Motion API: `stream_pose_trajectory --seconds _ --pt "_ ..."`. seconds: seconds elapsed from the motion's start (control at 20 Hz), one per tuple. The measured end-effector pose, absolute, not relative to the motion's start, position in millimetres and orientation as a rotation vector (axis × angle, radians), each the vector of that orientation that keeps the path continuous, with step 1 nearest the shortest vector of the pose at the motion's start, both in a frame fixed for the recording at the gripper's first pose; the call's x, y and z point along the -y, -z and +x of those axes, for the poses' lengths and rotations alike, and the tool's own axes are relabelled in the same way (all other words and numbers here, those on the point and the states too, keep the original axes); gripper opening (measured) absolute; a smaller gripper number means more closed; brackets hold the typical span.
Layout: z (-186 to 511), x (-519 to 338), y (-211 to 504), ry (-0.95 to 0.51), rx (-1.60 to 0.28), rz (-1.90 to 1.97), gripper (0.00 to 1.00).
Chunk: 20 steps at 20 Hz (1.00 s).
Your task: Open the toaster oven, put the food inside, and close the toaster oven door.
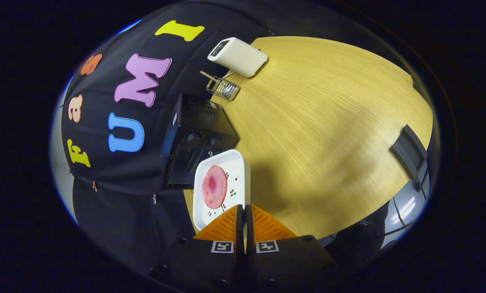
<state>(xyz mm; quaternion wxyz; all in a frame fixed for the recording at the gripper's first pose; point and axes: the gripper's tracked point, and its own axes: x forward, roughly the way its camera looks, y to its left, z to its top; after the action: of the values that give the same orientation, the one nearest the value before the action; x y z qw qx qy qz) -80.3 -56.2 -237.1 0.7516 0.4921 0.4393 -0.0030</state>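
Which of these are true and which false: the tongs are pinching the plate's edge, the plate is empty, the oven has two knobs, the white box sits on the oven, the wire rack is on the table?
1. The tongs are shut on the edge of the white plate. True.
2. The plate is empty. False: a round pink slice of food lies on it.
3. The black toaster oven shows two knobs on its front. True.
4. The white box sits on top of the oven. False: it rests on the wooden table, beyond the oven.
5. A small wire rack stands on the table between the oven and the white box. True.
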Motion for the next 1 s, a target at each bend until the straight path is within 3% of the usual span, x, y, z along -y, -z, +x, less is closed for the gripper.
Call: stream_pose_trajectory --seconds 1.0 --pt "12.8 -116.1 248.8 -0.080 -0.940 1.028 0.05"
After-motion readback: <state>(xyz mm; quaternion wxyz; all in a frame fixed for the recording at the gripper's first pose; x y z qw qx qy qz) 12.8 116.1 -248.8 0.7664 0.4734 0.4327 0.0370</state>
